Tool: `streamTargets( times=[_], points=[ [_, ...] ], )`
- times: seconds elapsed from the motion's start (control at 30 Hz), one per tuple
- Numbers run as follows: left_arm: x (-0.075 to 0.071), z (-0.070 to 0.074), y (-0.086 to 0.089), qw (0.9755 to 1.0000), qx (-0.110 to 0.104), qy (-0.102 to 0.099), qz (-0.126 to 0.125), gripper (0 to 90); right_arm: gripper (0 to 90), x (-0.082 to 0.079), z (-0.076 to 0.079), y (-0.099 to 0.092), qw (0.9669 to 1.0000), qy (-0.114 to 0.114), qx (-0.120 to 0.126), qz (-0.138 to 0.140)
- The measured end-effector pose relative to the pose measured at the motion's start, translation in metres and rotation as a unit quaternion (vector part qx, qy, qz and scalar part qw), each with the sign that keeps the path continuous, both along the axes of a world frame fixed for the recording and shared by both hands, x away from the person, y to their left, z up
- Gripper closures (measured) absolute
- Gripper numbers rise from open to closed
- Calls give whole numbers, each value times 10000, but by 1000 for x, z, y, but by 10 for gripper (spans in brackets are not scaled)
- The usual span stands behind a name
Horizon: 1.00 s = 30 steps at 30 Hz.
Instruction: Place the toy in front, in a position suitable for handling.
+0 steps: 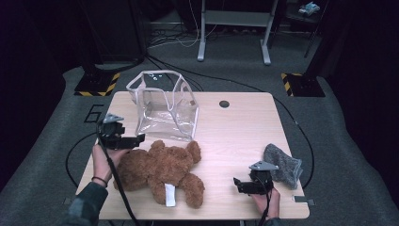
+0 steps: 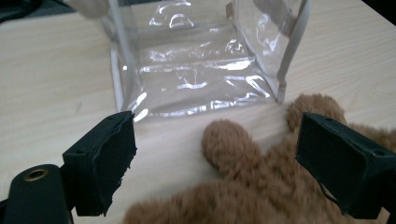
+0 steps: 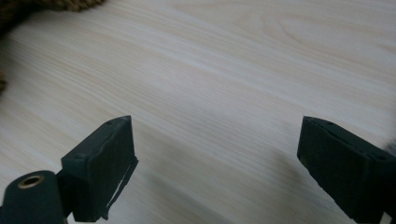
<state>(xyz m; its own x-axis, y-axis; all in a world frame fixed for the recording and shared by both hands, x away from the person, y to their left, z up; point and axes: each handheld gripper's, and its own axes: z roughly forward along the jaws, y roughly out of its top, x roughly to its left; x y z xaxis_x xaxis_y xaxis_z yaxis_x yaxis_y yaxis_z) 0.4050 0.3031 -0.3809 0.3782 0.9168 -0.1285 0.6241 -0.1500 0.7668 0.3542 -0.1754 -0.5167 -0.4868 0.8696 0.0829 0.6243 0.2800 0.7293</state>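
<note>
A brown teddy bear (image 1: 162,172) lies on the wooden table (image 1: 235,132), with a white tag on its lower body. Just behind it stands a clear plastic bag (image 1: 162,106) with white trim, its mouth open at the top. My left gripper (image 1: 139,140) hovers at the bear's upper left, open. In the left gripper view its jaws (image 2: 215,168) straddle a rounded fur limb of the bear (image 2: 233,149) without pressing on it, and the bag (image 2: 201,60) lies just beyond. My right gripper (image 1: 236,184) sits near the front right edge, open over bare wood (image 3: 233,70).
A grey knitted cloth (image 1: 282,165) lies at the table's right edge, just behind my right hand. A round cable hole (image 1: 224,103) marks the far side of the table. Cables run over the carpet, and a metal stand (image 1: 233,28) is at the back.
</note>
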Motion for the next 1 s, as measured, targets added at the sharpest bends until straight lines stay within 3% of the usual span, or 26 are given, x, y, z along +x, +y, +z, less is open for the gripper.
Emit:
streamTargets(
  times=[0.1,0.27,0.33,0.53,0.67,0.73,0.8,1.0],
  points=[
    [-16,-12,11,9998,-140,127,-59,119,117,2,14,17,9998,23,32,174],
    [-31,-27,18,9996,-162,209,-29,118,124,9,35,48,9983,35,142,561],
    [-35,-32,20,9995,-57,294,-55,119,129,11,43,59,9976,-17,154,681],
    [-40,-46,14,9991,-42,395,-123,165,156,18,67,99,9943,-73,34,1068],
    [-41,-53,12,9986,-152,491,-126,198,182,24,86,123,9911,-183,111,1315],
    [-42,-57,11,9985,-2,500,-209,233,191,28,93,135,9897,-174,241,1403],
    [-44,-58,9,9988,-12,445,-181,266,207,32,100,147,9876,-222,297,1527],
    [-46,-64,7,9986,39,477,-238,379,372,45,105,174,9837,-183,229,1773]
  ],
)
